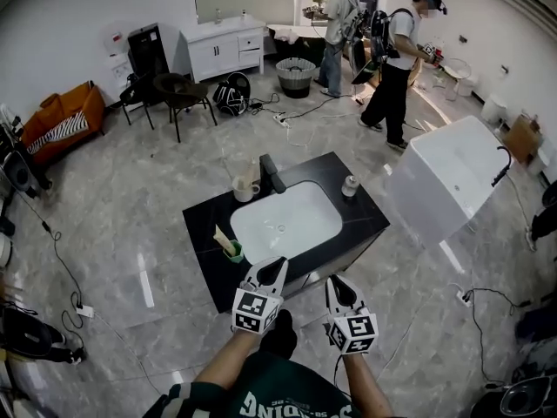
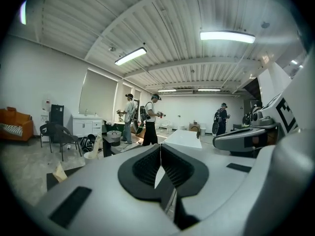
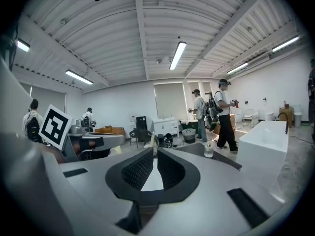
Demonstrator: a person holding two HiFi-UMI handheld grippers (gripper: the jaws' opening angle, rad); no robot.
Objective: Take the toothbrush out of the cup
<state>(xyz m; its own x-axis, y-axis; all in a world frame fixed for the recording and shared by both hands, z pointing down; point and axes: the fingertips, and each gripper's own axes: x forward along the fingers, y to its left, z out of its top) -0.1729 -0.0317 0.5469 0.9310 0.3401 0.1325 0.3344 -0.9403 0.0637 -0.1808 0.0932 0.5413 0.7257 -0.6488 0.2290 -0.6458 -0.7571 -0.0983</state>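
Our left gripper (image 1: 276,266) and right gripper (image 1: 338,285), both clenched empty, hang at the near edge of the sink basin (image 1: 287,225), whose far left corner holds the cup (image 1: 243,191) with the toothbrush (image 1: 253,174) standing roughly upright, nearer our left gripper.

The left gripper (image 1: 275,271) and the right gripper (image 1: 339,290) sit side by side at the near edge of the black stone-topped vanity (image 1: 204,233). The white oval sink basin (image 1: 287,225) is set in that top, directly ahead of both grippers. Beyond the basin stands the black square faucet (image 1: 271,174). Just left of the faucet is the cream ceramic cup (image 1: 243,190), with the toothbrush (image 1: 253,172) standing in it. Ahead and to the right of the right gripper, the small clear bottle (image 1: 350,185) stands near the top's far right corner. Near the left gripper, ahead and to its left, the small green holder (image 1: 233,252) sits beside the basin. The white rectangular bathtub (image 1: 452,177) lies well apart to the right of the right gripper. Two people (image 1: 396,55) stand far beyond the vanity.
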